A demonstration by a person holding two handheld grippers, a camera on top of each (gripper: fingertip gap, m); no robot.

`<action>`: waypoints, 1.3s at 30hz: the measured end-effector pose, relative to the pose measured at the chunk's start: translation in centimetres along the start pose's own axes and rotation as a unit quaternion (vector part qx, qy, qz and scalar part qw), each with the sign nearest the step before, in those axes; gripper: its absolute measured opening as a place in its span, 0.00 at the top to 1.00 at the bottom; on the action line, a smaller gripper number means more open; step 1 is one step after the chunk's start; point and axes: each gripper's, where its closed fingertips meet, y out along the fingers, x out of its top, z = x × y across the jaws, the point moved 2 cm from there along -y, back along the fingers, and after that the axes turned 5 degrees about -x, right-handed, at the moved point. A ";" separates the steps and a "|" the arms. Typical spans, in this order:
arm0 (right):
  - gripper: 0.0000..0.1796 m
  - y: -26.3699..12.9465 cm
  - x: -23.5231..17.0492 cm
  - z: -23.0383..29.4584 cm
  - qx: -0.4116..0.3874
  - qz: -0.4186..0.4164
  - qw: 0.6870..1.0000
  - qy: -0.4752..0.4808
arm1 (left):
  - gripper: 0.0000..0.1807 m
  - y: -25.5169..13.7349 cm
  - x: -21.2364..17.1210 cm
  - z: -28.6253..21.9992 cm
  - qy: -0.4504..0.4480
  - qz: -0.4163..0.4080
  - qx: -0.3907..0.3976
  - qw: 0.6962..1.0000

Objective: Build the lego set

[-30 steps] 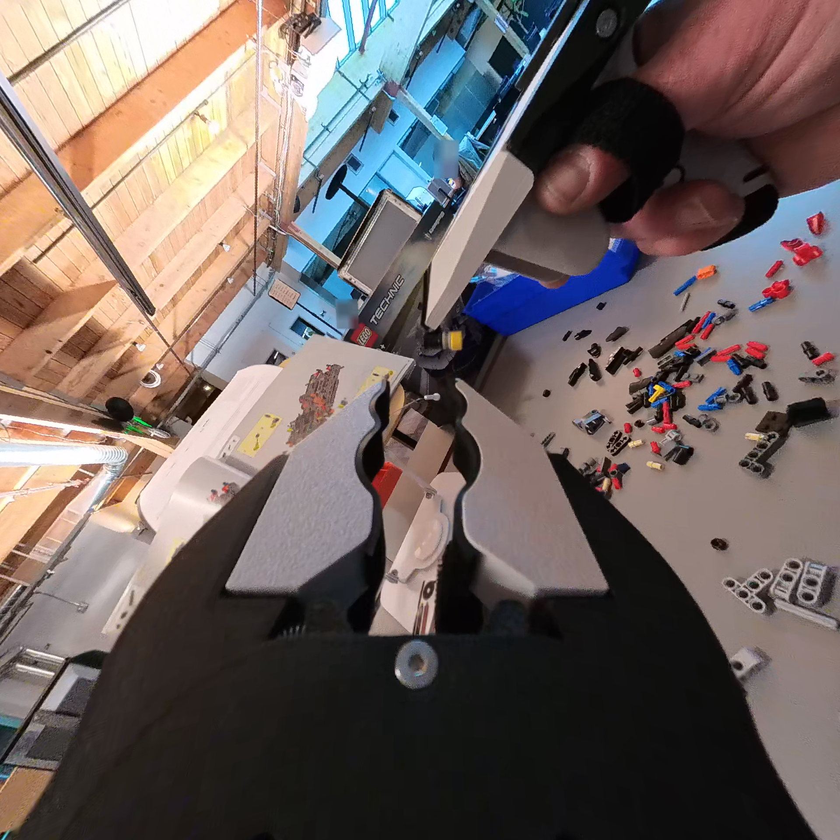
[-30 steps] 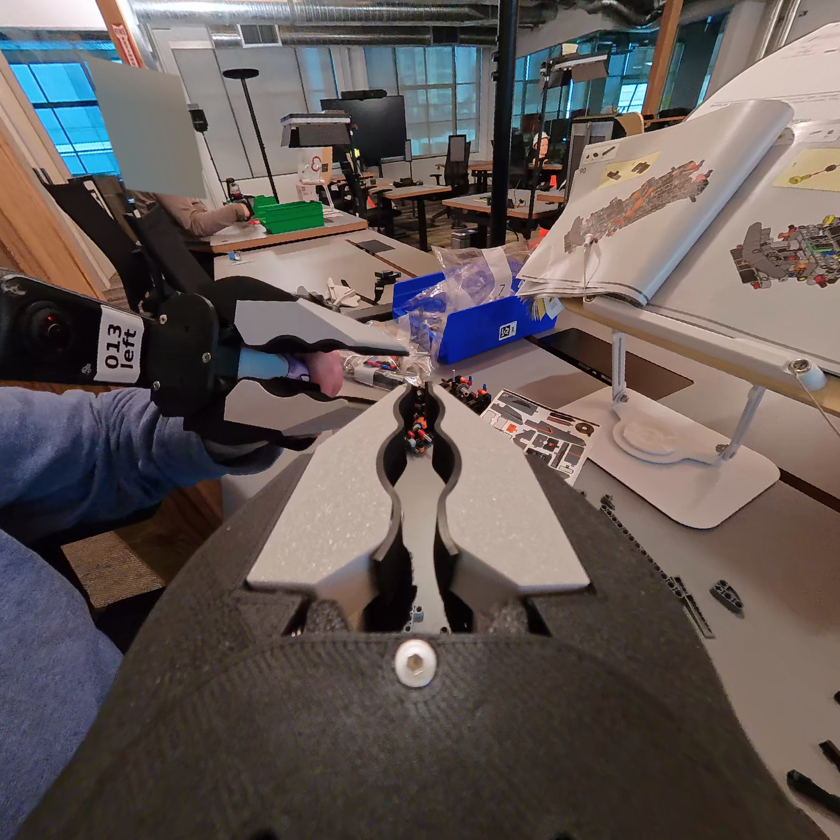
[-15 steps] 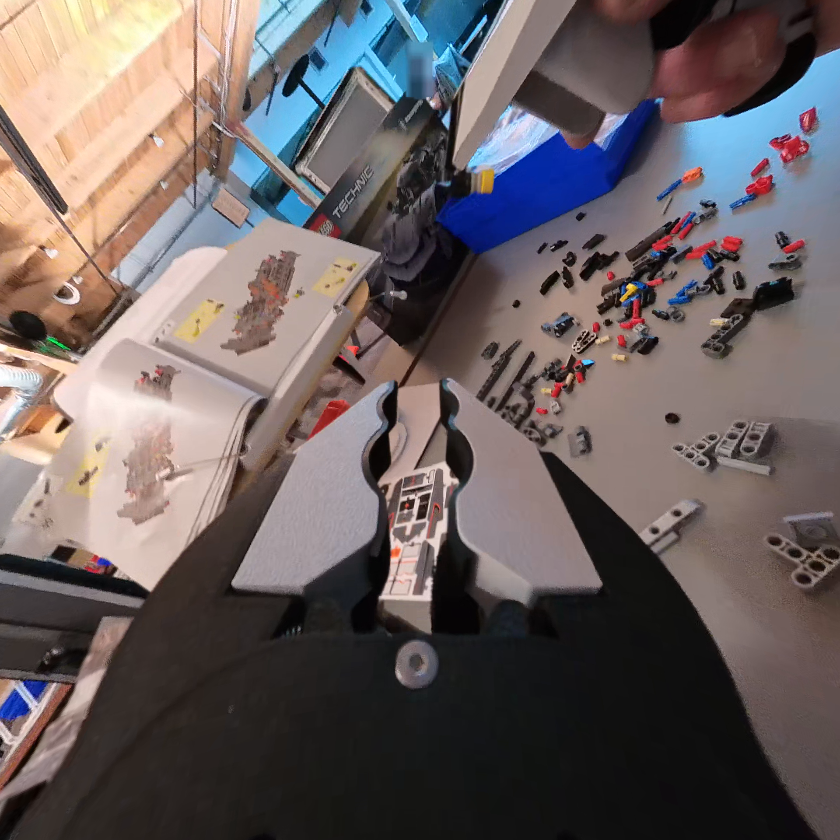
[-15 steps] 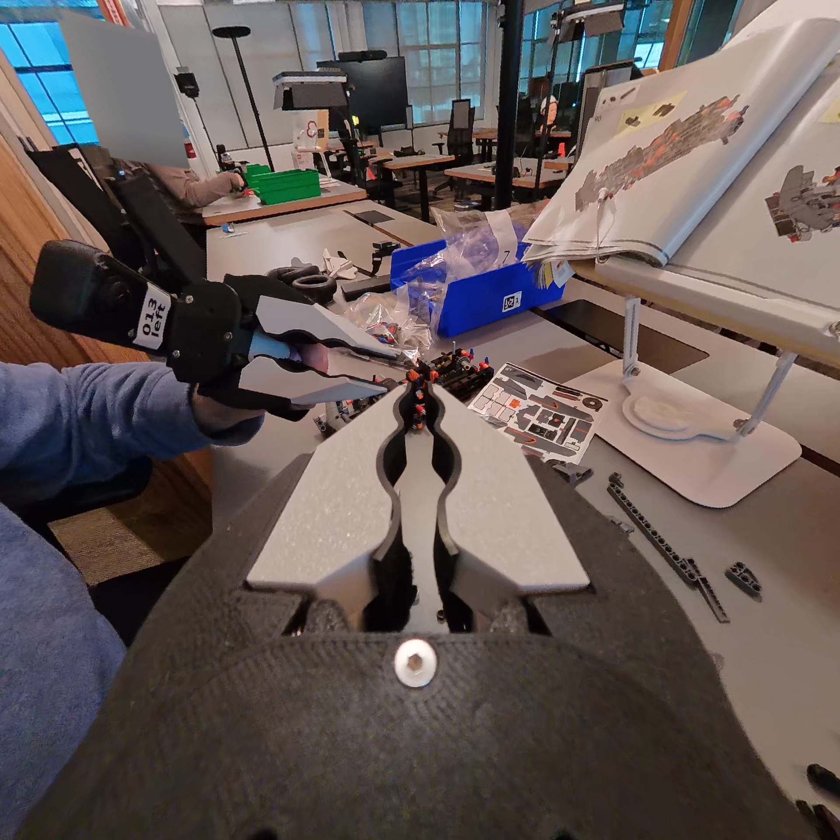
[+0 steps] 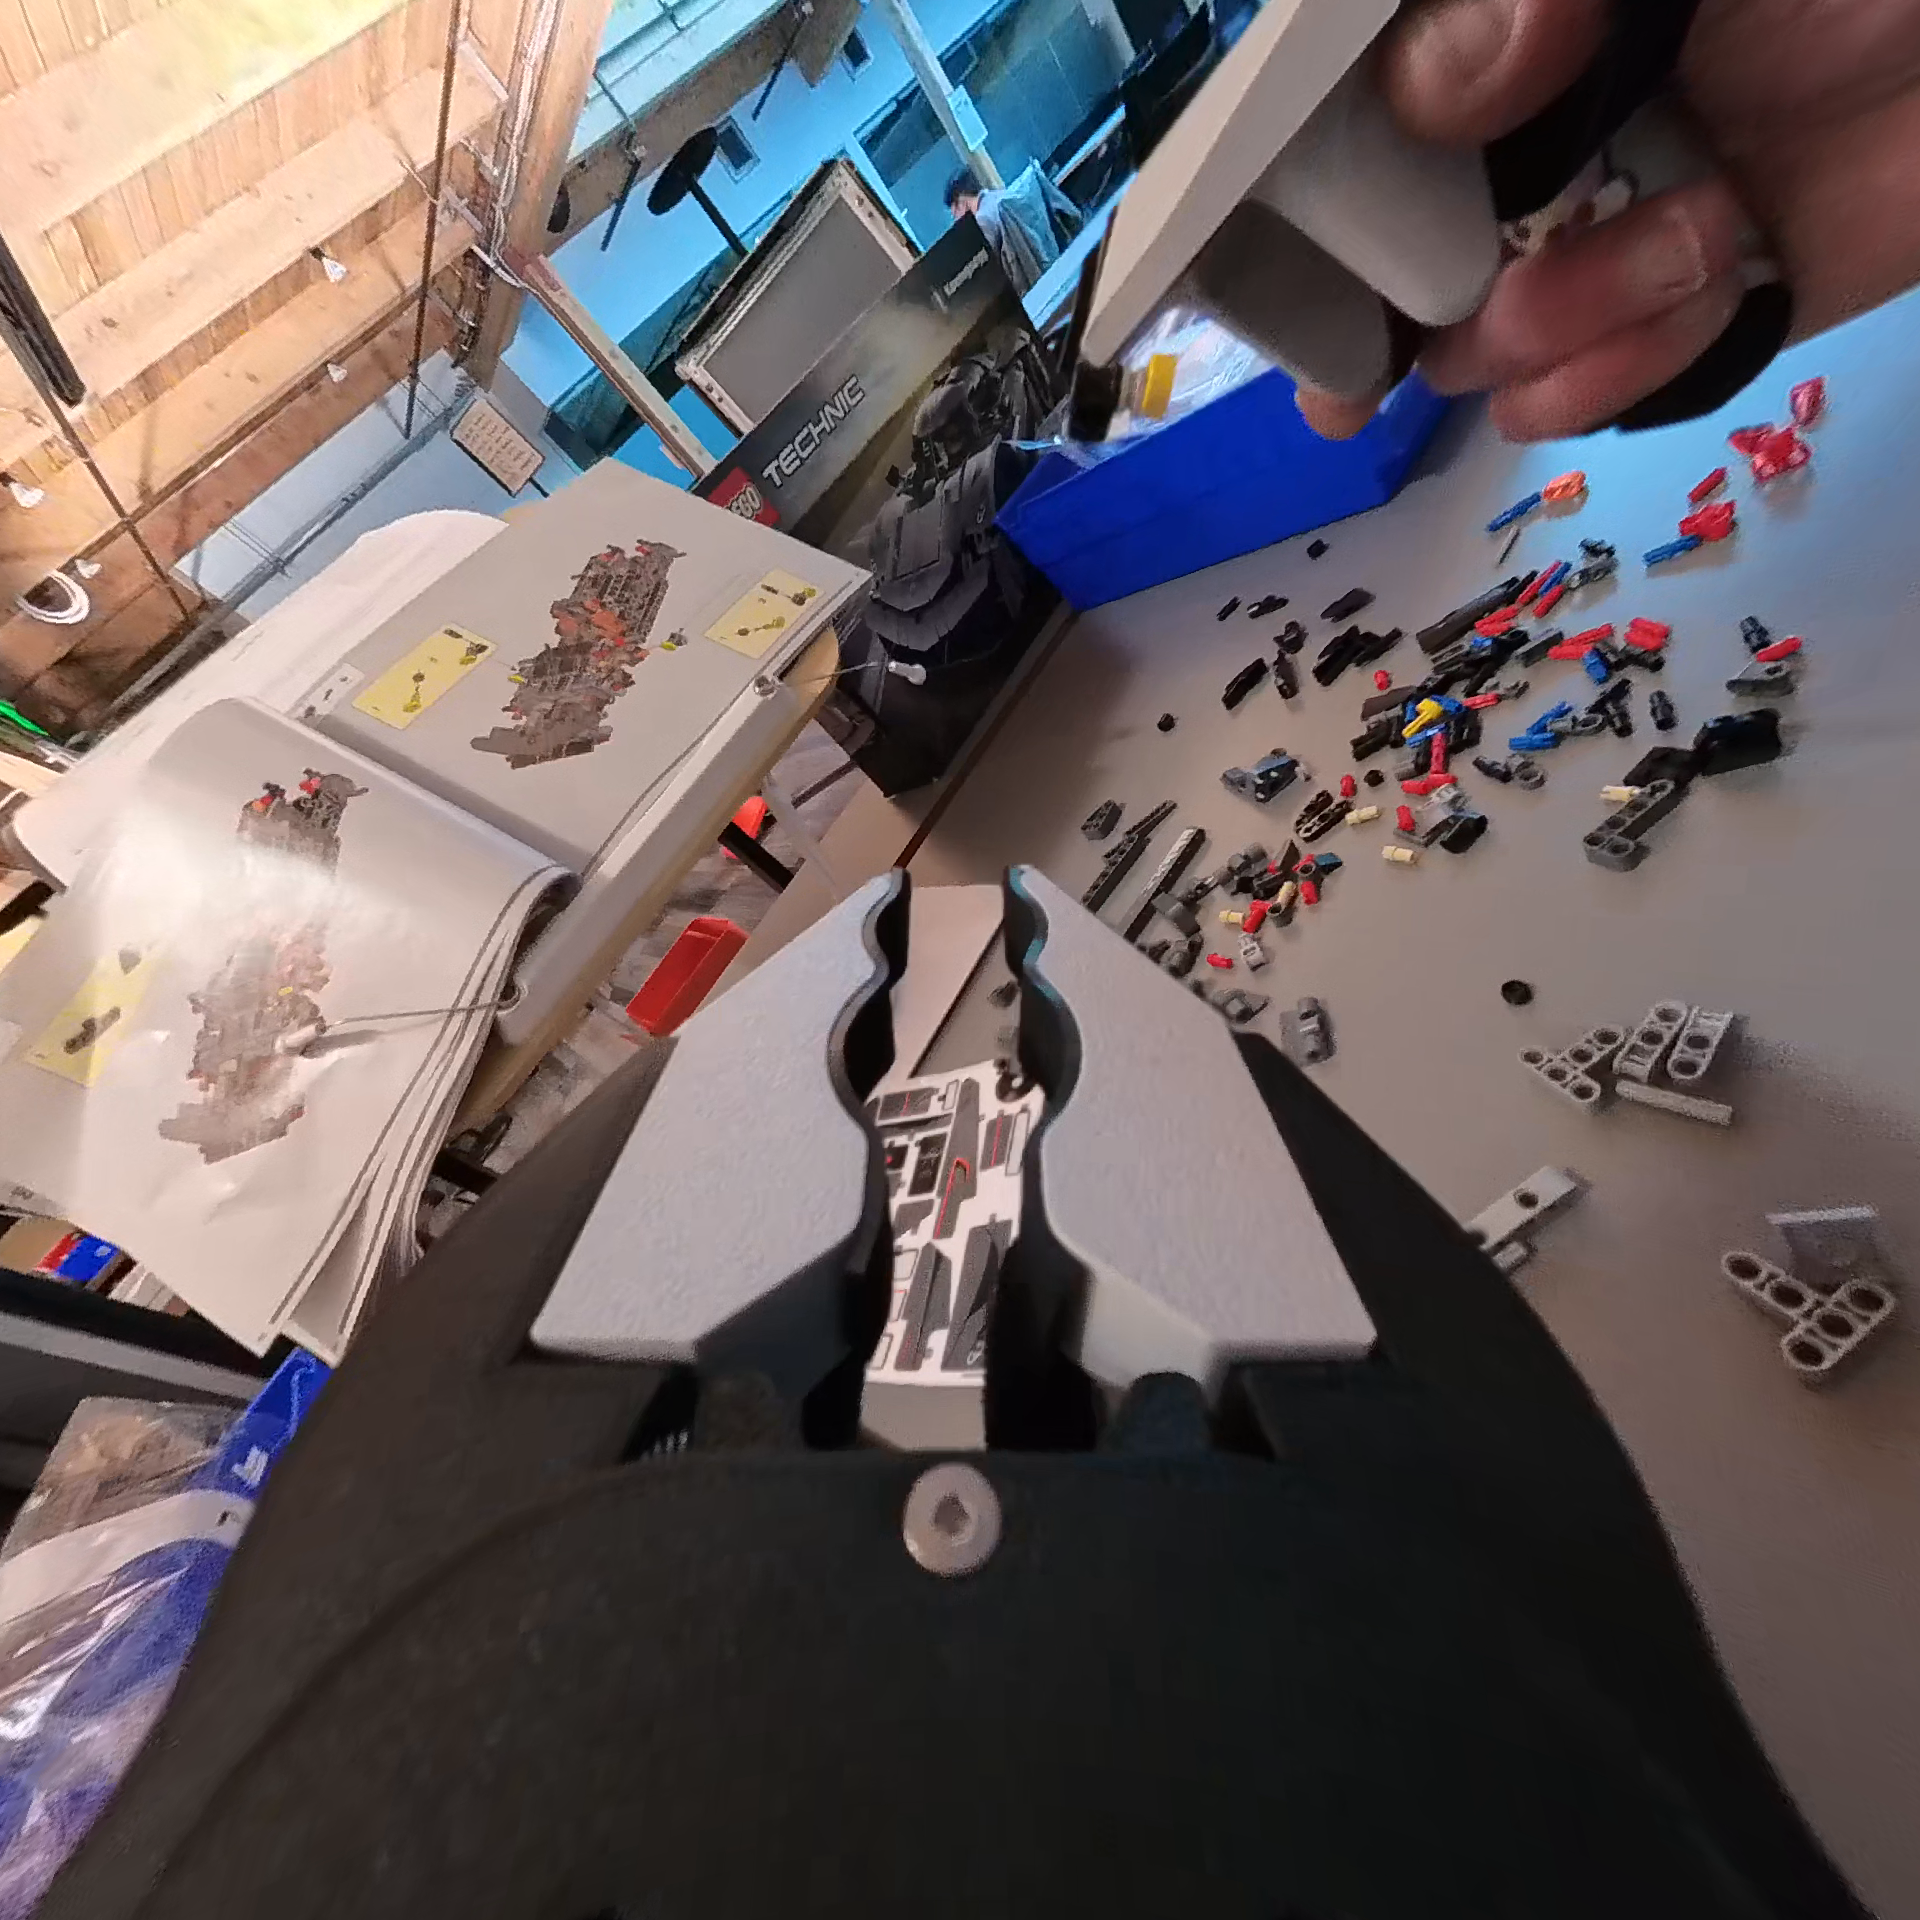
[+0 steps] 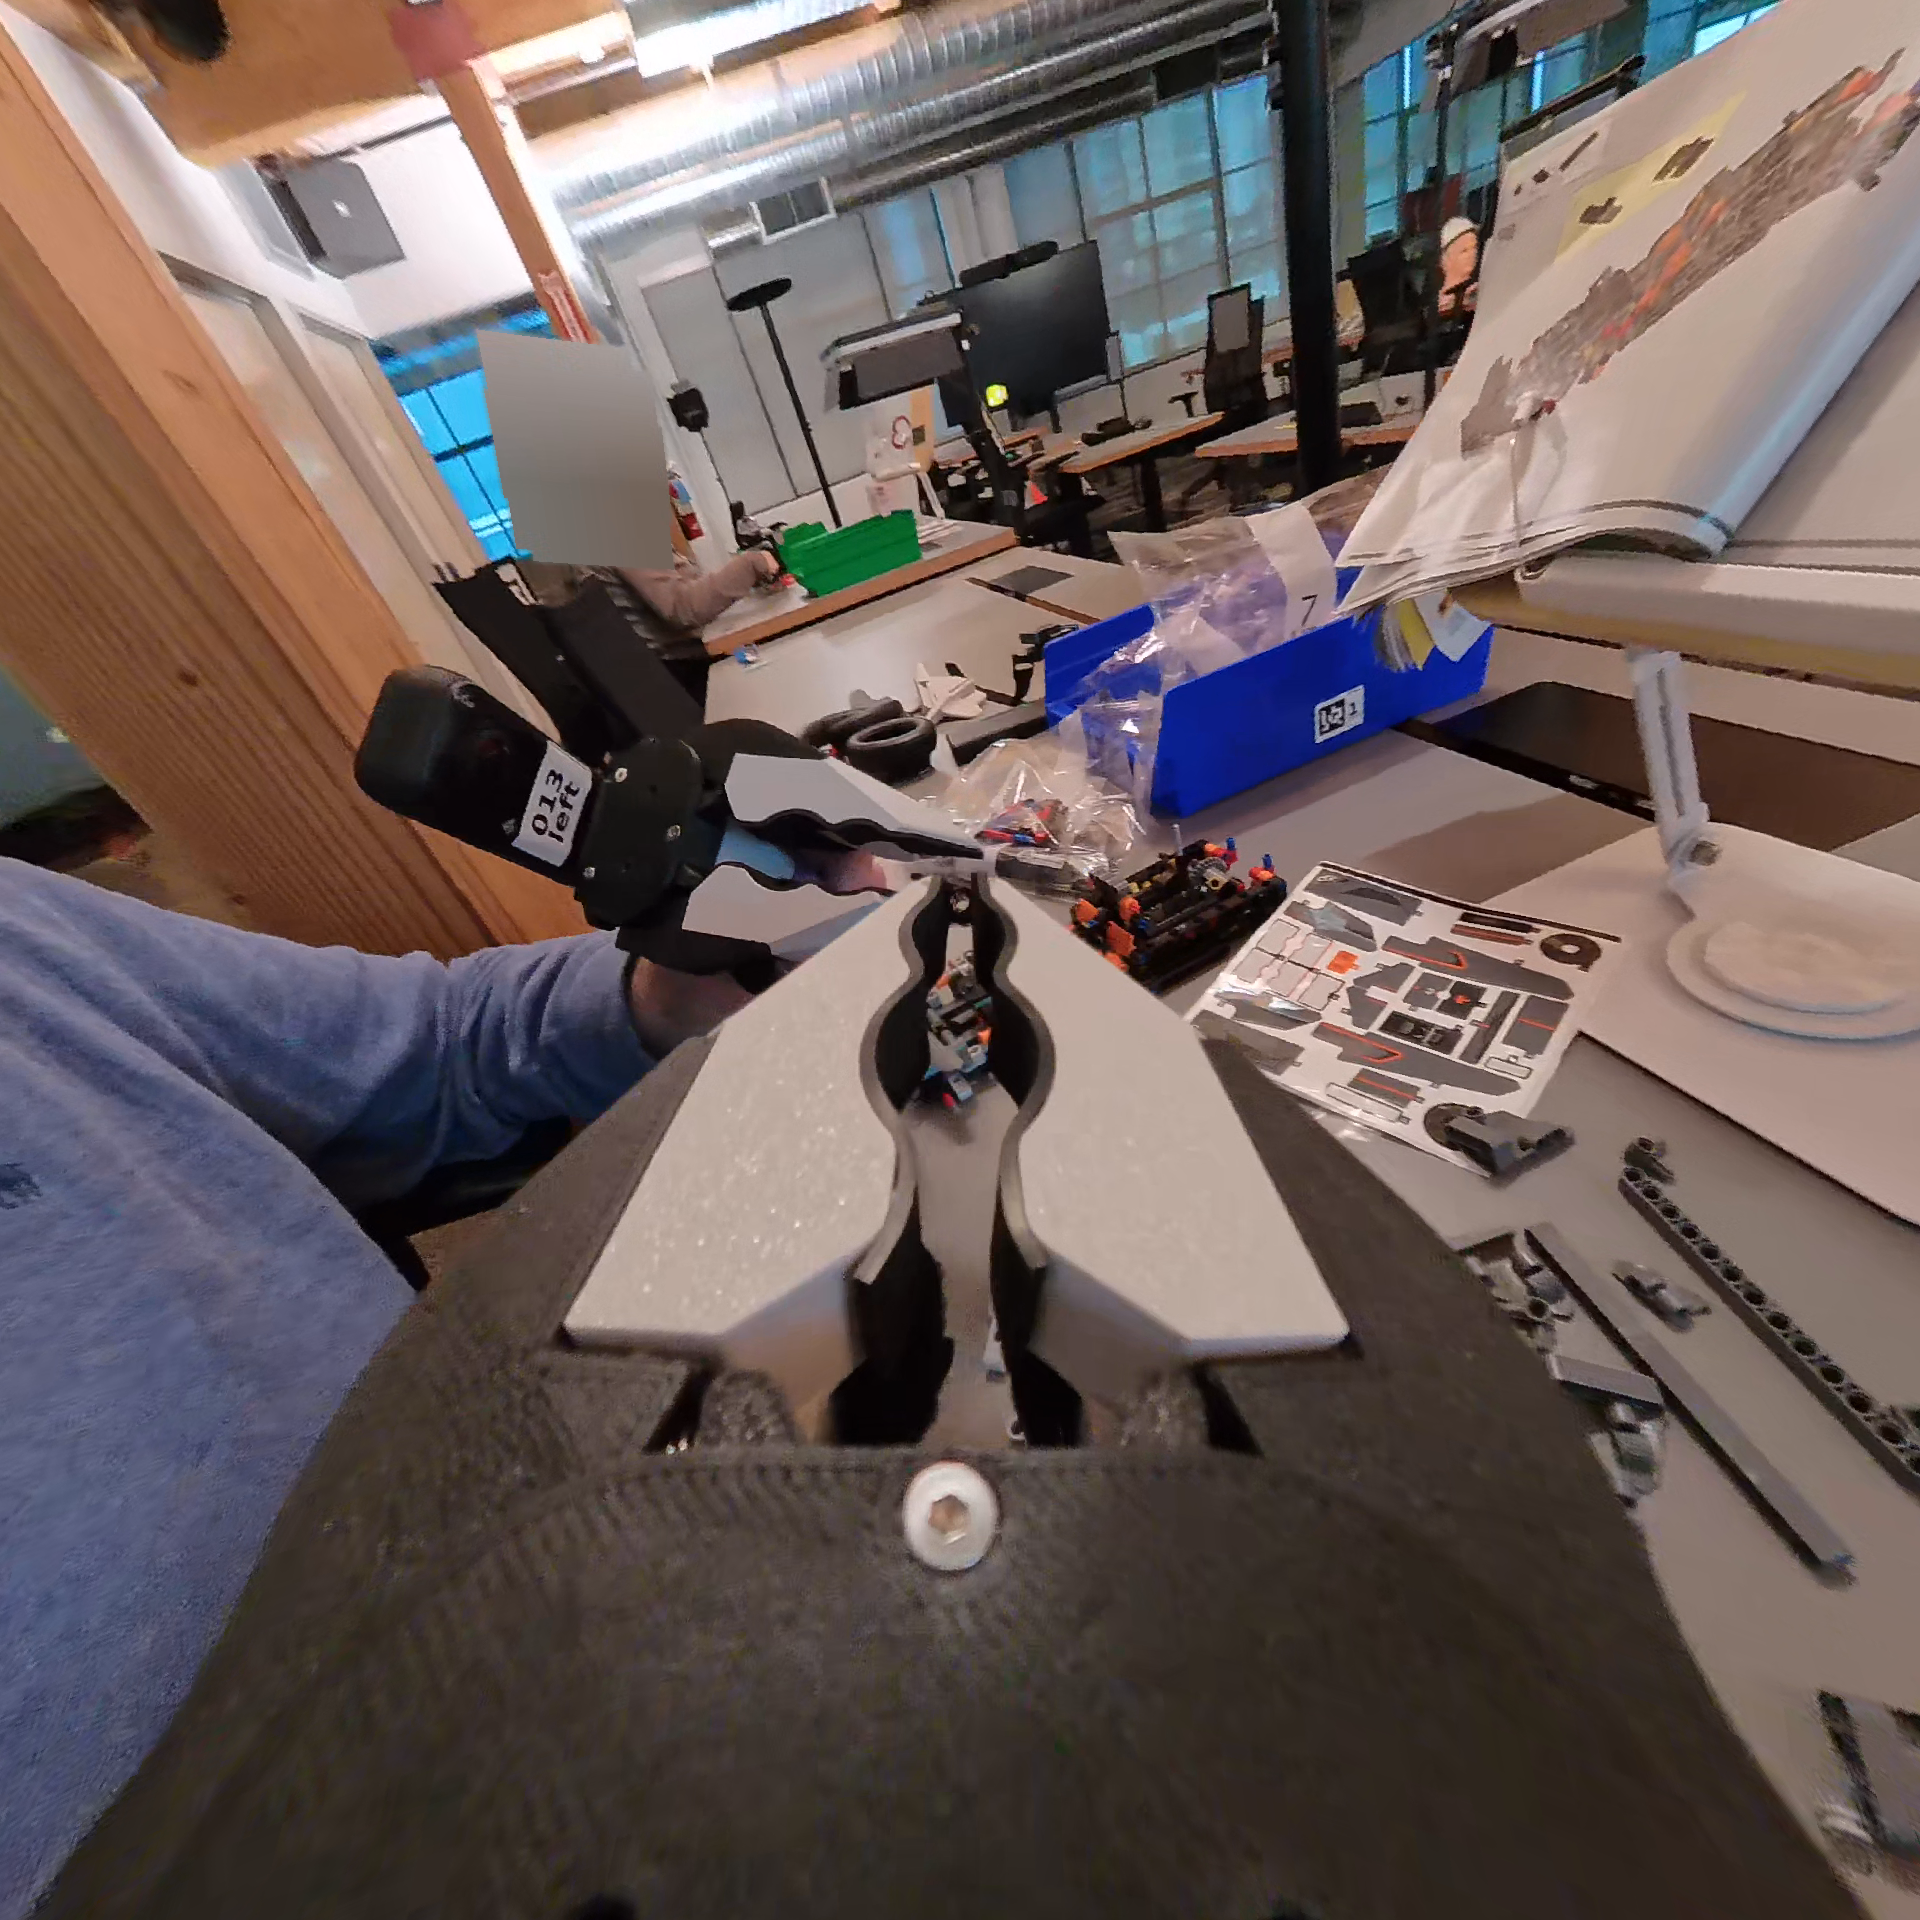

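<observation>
My right gripper (image 6: 961, 883) is nearly shut on a small black and yellow piece (image 5: 1132, 384), seen at its tip in the left wrist view, held in the air over the table. My left gripper (image 5: 956, 899) has a narrow gap and holds nothing; it hovers over a sticker sheet (image 5: 945, 1195). In the right wrist view the left gripper (image 6: 961, 852) points its tips right at my right gripper's tips. A black and orange partial build (image 6: 1174, 914) sits on the table just beyond them. Loose black, red and blue pieces (image 5: 1455, 727) are scattered on the grey table (image 5: 1662, 1558).
An open instruction book (image 5: 416, 831) rests on a white stand (image 6: 1766, 987). A blue bin (image 6: 1247, 707) with plastic bags and the set's box (image 5: 904, 468) stand behind. Grey beams (image 5: 1631, 1049) and long black beams (image 6: 1766, 1330) lie nearby. A person's blue sleeve (image 6: 312, 1039) is at left. The tips of one gripper are about 9 centimeters away from the tips of the other.
The left wrist view has swung down from the ceiling to the table and sticker sheet. The left gripper has come closer to the right gripper's tips. Both grips look unchanged.
</observation>
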 end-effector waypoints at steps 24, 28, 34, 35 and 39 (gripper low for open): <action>1.00 2.7 -2.1 1.8 0.030 0.049 0.998 -0.019 | 0.85 1.3 3.3 -2.5 -0.037 -0.052 -0.054 0.997; 1.00 3.0 -2.5 1.8 0.033 0.058 0.998 -0.014 | 0.82 1.2 3.1 -2.0 -0.032 -0.044 -0.035 0.998; 1.00 3.5 -2.8 2.2 0.042 0.064 0.997 -0.003 | 0.81 1.4 3.0 -2.3 -0.023 -0.041 -0.035 0.998; 1.00 3.6 -2.8 2.2 0.043 0.064 0.997 0.000 | 0.81 1.3 3.0 -2.3 -0.021 -0.040 -0.034 0.998; 1.00 3.6 -2.8 2.3 0.044 0.067 0.997 0.001 | 0.82 1.1 3.1 -2.3 -0.017 -0.043 -0.034 0.998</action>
